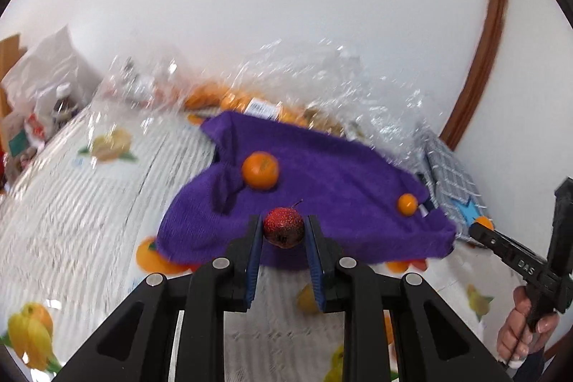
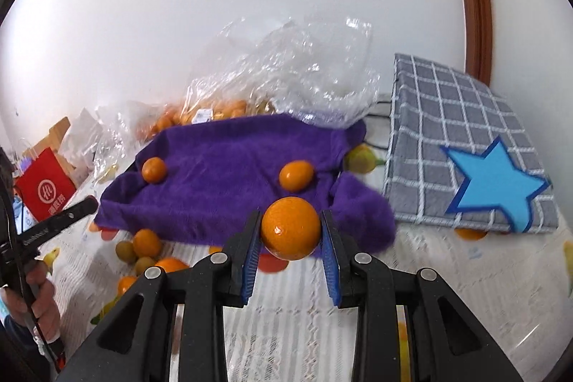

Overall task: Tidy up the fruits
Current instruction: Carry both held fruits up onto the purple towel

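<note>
In the left wrist view my left gripper is shut on a small red glittery apple, held just above the near edge of a purple towel. An orange and a smaller orange lie on the towel. In the right wrist view my right gripper is shut on a round orange over the towel's front edge. Two oranges rest on the cloth behind it. Each gripper shows at the edge of the other's view, held by a hand.
A crinkled clear plastic bag holding several oranges lies behind the towel against the white wall. A grey checked fabric box with a blue star stands at the right. A red paper bag stands far left. The tablecloth is printed with fruit.
</note>
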